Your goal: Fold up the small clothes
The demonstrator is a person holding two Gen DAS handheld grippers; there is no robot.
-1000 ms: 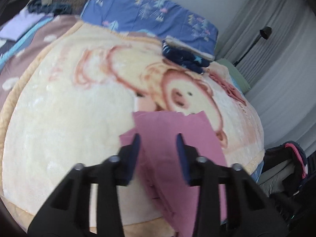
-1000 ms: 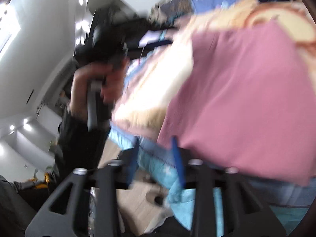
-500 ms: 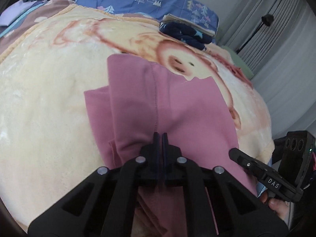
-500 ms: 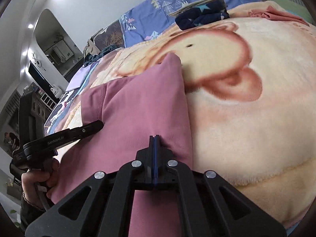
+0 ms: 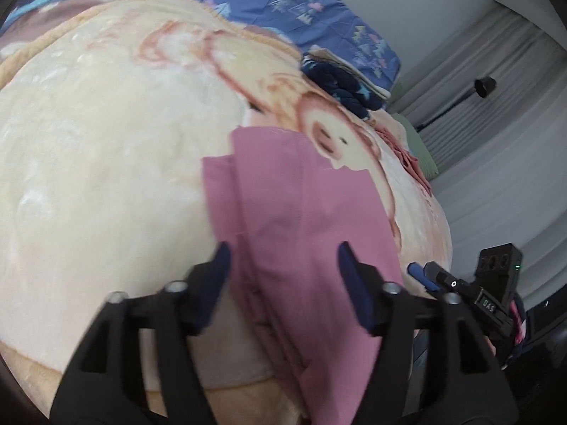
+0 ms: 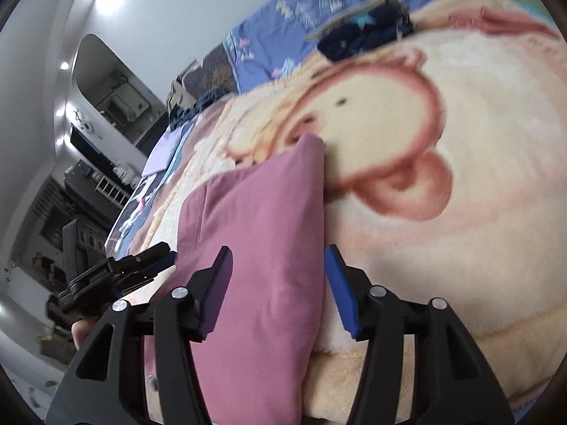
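Since the earlier frames both tongs have just been opening and have let go of the pink garment: the left tongs and right tongs now stand spread, pads clear of the cloth that lies between them. The garment rests folded lengthwise on the pig-print blanket, its near end hanging over the blanket's front edge. One fold looks done; a crosswise fold and stacking by the dark folded clothes at the blanket's far edge likely remain.
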